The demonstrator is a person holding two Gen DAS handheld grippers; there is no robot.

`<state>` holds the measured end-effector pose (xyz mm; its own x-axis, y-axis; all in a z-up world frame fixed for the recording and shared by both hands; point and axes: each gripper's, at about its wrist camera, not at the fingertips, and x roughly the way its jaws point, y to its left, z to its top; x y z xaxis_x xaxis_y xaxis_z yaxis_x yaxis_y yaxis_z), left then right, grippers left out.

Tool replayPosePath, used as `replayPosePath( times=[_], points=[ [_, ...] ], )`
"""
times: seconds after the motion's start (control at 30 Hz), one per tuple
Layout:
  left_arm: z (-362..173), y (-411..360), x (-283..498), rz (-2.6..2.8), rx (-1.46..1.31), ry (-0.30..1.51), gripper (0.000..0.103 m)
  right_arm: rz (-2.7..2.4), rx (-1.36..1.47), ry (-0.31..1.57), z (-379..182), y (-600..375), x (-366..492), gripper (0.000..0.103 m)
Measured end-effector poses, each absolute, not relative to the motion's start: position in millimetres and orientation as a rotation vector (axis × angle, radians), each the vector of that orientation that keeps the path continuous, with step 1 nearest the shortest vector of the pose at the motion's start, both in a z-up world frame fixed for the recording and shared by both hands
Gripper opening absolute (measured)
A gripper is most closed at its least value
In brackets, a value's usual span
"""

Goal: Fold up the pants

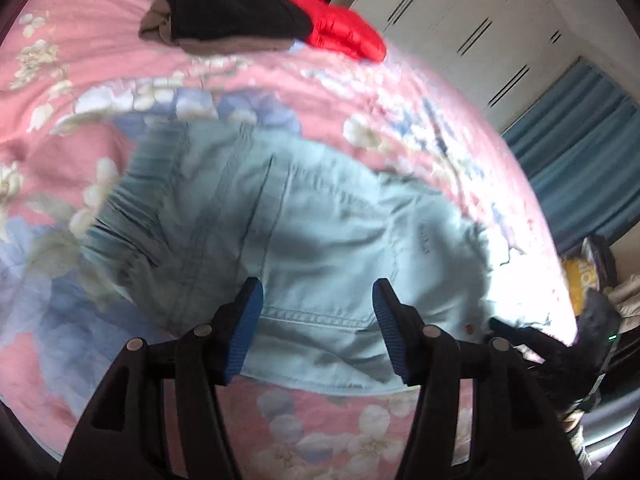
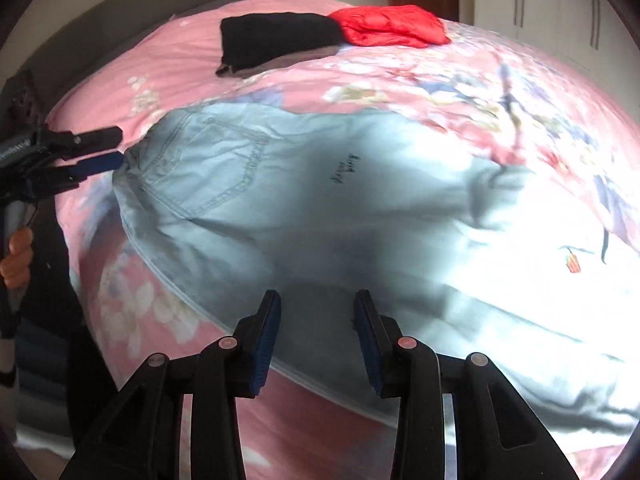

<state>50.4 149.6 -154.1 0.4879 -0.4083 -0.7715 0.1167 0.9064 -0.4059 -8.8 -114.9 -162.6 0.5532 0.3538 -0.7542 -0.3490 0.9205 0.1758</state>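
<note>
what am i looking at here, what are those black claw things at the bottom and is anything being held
Each claw is a handheld gripper with a camera on it, looking forward along its two fingers; a person holds one in each hand. One picture is from the left gripper, the other from the right gripper. Both hang over light blue pants spread on a pink flowered bedspread. Farther back lie a folded black garment and a red jacket. Both grippers are open and hold nothing.
</note>
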Motion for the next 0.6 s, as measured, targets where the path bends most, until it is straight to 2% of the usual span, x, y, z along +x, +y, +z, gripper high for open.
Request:
replayPosePath(
  times=[0.07, 0.17, 0.33, 0.47, 0.6],
  points=[
    [-163.7, 139.4, 51.2, -0.304, -0.243, 1.024, 0.057, 0.343, 0.127, 0.844, -151.0, -162.1, -19.7, 0.038],
    [-157.2, 134.7, 47.1, -0.32, -0.218, 1.026, 0.066, 0.111, 0.355, 0.773, -143.7, -260.2, -39.0, 0.038],
    [-139.7, 133.4, 51.9, -0.333, -0.28, 1.01, 0.067, -0.291, 0.775, 0.591, -152.1, -411.2, -116.5, 0.038],
    [-137.7, 115.0, 62.4, -0.333, -0.281, 1.022, 0.067, -0.348, 1.02, 0.487, -175.8, -463.5, -143.2, 0.038],
    [-141.6, 101.6, 67.3, -0.342, -0.298, 1.041, 0.067, -0.311, 1.1, 0.525, -196.4, -474.1, -127.8, 0.038]
  ],
)
